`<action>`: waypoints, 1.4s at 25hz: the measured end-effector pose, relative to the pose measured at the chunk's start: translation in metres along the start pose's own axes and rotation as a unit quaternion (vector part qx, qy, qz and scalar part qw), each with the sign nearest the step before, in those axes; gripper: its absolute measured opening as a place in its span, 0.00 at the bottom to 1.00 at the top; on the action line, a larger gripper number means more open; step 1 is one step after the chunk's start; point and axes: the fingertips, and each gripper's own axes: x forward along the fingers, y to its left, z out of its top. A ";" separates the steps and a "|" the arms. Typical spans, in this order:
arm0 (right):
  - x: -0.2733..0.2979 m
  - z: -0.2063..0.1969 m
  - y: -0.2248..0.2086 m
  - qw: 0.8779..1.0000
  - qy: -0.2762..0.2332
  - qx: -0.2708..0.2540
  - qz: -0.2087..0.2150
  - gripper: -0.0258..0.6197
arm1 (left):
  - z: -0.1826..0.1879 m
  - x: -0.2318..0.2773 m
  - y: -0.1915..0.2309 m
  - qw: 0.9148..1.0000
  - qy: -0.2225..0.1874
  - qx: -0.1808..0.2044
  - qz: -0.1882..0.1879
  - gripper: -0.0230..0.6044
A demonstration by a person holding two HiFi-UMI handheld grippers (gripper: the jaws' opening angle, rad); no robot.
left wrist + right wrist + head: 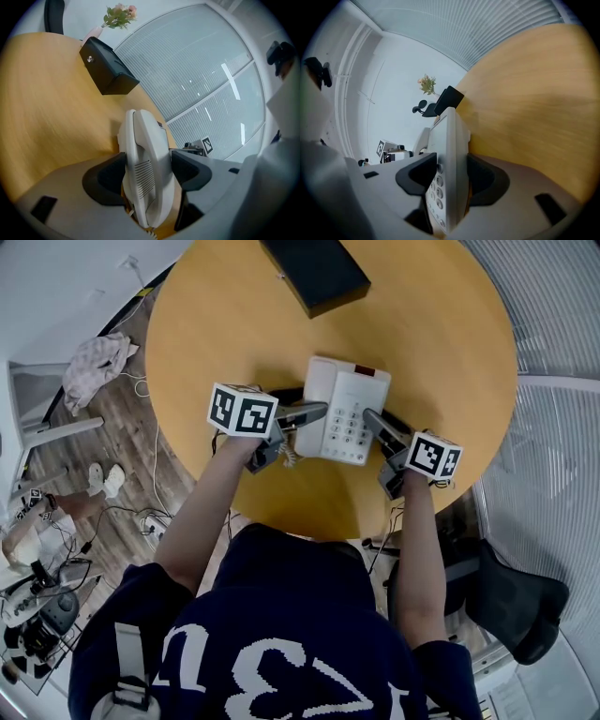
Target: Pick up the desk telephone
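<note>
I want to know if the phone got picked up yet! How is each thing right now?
Phone: flat on the table, gripped at both sides.
Handset: on its cradle.
Left tool: shut on the phone's handset side.
Right tool: shut on the phone's keypad side.
Box: closed, lying on the table.

This is an office. A round wooden worktop [441, 343] carries a corded desk telephone [347, 409] with a keypad and a black box [314, 273]. A black swivel chair [516, 601] stands beside it. Pale slatted blinds [197, 61] cover a curved glass wall, cables [122, 512] trail over the wood-look floor, and flowers [119, 14] stand beyond the worktop.
</note>
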 end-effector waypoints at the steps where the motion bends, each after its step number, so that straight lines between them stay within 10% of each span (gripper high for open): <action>1: 0.000 0.000 -0.001 1.000 -0.002 0.002 -0.001 0.38 | 0.000 0.000 0.001 1.000 -0.003 -0.001 0.002 0.52; 18: -0.046 0.045 0.088 0.991 -0.070 -0.111 0.025 0.35 | 0.051 -0.057 -0.081 0.988 -0.096 0.124 -0.006 0.50; 35: -0.140 0.125 0.245 0.932 -0.198 -0.289 0.088 0.34 | 0.127 -0.152 -0.240 0.915 -0.244 0.321 -0.021 0.50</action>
